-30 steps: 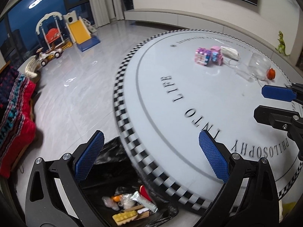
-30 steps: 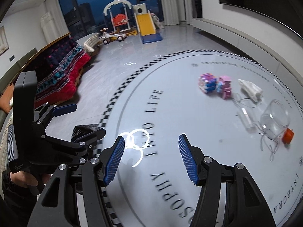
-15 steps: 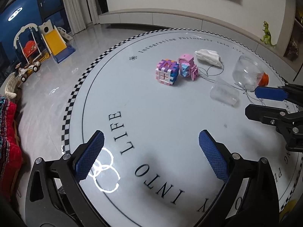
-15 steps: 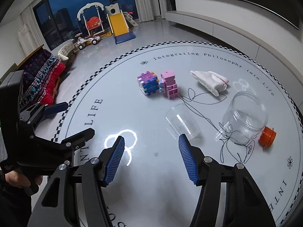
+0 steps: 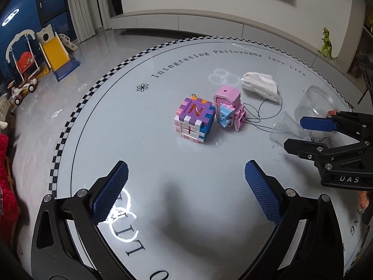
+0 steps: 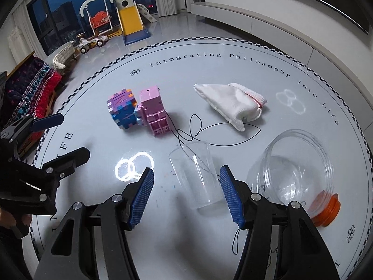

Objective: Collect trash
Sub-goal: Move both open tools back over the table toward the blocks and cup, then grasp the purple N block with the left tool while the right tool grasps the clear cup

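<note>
A clear plastic cup (image 6: 195, 175) lies on its side on the round white table (image 6: 233, 70). My right gripper (image 6: 186, 196) is open around the cup's lower end, with the right pad close to it and a gap at the left pad. Right of the cup lie a clear jar (image 6: 296, 163) and an orange lid (image 6: 325, 210). A white cloth bag (image 6: 233, 103) and black string (image 6: 209, 140) lie farther back. My left gripper (image 5: 186, 186) is open and empty over bare table (image 5: 139, 140), short of a coloured block cube (image 5: 194, 122) and a pink block toy (image 5: 229, 107).
In the left wrist view the right gripper (image 5: 297, 132) reaches in from the right, over the cup (image 5: 285, 128). The left gripper (image 6: 66, 136) shows at the left of the right wrist view. A slide and swing (image 6: 116, 21) stand on the far floor. A green dinosaur (image 5: 327, 44) sits on the ledge.
Both grippers have swept from the table's edge in towards the objects. The black bag of trash has left the left wrist view. The cup now lies between the right fingers.
</note>
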`<state>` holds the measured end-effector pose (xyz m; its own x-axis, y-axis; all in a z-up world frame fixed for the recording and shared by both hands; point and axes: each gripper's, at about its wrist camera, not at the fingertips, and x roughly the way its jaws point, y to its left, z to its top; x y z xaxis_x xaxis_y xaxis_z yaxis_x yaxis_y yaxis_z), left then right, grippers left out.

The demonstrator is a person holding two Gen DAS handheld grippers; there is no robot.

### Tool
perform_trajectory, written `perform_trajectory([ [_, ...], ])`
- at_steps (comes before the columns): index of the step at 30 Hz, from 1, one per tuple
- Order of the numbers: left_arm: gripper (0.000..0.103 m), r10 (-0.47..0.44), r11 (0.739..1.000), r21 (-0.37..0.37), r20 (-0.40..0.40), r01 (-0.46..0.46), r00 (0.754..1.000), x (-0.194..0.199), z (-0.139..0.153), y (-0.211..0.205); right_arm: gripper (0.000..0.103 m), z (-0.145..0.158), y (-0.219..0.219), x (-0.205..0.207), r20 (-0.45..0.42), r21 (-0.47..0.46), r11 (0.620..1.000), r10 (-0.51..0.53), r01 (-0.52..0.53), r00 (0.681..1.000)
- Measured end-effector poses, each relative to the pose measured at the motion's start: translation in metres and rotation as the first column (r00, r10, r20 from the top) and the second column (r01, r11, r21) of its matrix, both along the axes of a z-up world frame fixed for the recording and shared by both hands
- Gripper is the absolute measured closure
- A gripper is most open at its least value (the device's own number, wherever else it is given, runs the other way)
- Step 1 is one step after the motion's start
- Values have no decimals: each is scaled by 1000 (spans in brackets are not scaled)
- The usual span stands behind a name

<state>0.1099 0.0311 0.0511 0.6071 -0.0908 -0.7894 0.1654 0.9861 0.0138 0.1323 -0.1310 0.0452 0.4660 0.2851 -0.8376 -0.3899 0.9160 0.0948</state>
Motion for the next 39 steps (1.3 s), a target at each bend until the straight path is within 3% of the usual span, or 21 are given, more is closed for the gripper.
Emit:
perform_trajectory([
  [5,6,-15,1000,-20,5,16,1000,24,-7,-1,56,-13,1,13,-19,-12,1000,7,-7,1000],
  [9,11,-29,999,-14,4,29,1000,39,-13,-2,59,-15,-2,15,-15,18,1000,4,-4,1000],
  [14,29,-47,999,-12,-18,47,999,52,-21,-2,59,-14,-6,16,-13,41,999,3,-3,1000],
  [19,40,-60,998,-14,-24,60,998,59,-27,-10,59,-12,-6,21,-14,51,999,3,-3,1000],
  [21,49,-71,997,-3,-28,71,997,62,-29,-14,59,-12,-7,19,-13,56,998,-1,2,1000],
  [22,63,-77,997,2,-30,77,997,65,-29,-19,59,-12,-7,19,-12,57,998,-5,5,1000],
  [29,63,-50,999,-10,-22,49,999,52,-22,-16,60,-2,-11,8,1,85,996,-15,15,1000],
  [39,63,-37,999,8,23,37,999,-15,12,-1,60,33,0,-42,39,114,993,8,-13,999],
])
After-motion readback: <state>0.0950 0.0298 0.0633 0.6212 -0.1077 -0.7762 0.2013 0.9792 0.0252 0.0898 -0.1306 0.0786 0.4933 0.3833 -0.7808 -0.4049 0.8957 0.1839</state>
